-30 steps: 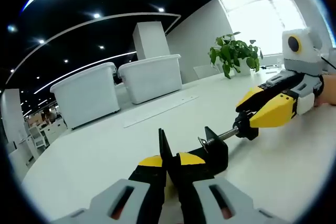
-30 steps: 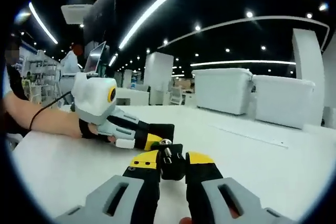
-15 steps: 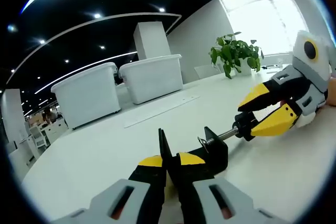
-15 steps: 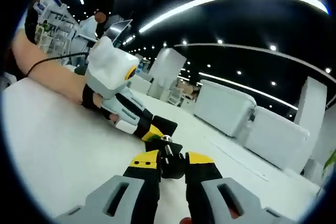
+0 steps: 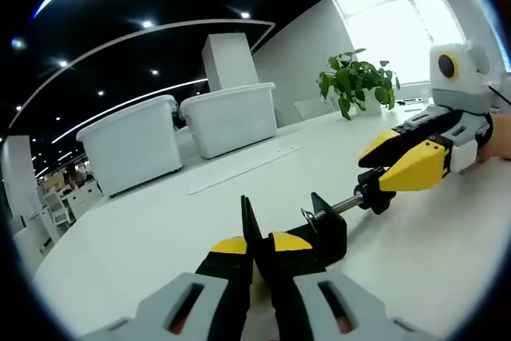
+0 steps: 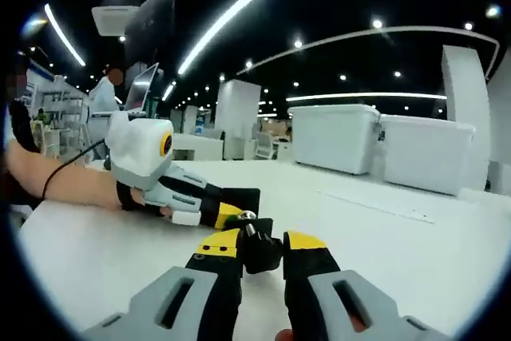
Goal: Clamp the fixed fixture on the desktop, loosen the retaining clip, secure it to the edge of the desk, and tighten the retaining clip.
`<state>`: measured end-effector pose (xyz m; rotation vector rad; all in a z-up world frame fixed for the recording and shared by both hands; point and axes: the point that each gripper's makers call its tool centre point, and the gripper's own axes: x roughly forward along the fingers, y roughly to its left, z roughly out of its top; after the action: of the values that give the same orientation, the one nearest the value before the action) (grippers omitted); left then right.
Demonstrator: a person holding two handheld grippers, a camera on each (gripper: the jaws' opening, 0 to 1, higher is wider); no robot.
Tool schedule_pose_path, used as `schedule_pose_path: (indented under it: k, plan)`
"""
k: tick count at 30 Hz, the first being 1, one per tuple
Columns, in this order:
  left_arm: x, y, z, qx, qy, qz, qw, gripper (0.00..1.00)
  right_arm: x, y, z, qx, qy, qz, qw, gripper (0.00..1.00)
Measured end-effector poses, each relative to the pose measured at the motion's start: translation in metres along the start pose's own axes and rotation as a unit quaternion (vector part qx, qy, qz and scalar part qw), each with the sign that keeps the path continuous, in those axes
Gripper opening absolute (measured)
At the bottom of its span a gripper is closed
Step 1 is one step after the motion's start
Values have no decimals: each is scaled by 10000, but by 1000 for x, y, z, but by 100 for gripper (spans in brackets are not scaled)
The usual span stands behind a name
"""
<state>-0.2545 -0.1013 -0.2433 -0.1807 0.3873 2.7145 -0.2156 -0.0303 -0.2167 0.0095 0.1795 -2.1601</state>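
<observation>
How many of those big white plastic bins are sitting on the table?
2. In the left gripper view, one large white lidded plastic bin stands at the table's far side, and the second white bin is beside it to its right. More may be hidden.

The clamp [image 5: 323, 225] is black with a silver screw [image 5: 345, 204]. Both the left tool [image 5: 259, 249] and the right tool [image 6: 262, 247] are grey with black jaws tipped yellow. The desk [image 5: 160, 229] is white, as are the two bins [image 5: 132, 145]; the plant [image 5: 355, 81] is green.
</observation>
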Motion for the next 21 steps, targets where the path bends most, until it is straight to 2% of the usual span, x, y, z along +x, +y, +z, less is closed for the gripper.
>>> schedule_pose_path:
  k: [4, 7, 11, 15, 18, 21]
  plan:
    - [3, 3, 0, -3, 2, 3, 10000, 8, -3, -1, 4, -262, -94, -6, 9996, 12]
    - [2, 2, 0, 4, -3, 11, 10000, 8, -5, 5, 3, -437, -125, -17, 9990, 11]
    - [2, 2, 1, 8, -5, 18, 10000, 8, -4, 2, 3, -532, -127, -37, 9985, 11]
    - [4, 4, 0, 1, 0, 16, 10000, 8, -5, 7, 2, -275, -23, -6, 9996, 16]
    - [4, 4, 1, -1, 0, 9, 10000, 8, -4, 14, 1, -225, -14, 107, 9997, 25]
    - [3, 3, 1, 6, -5, 16, 10000, 8, -4, 15, 0, -281, -5, 82, 9996, 24]
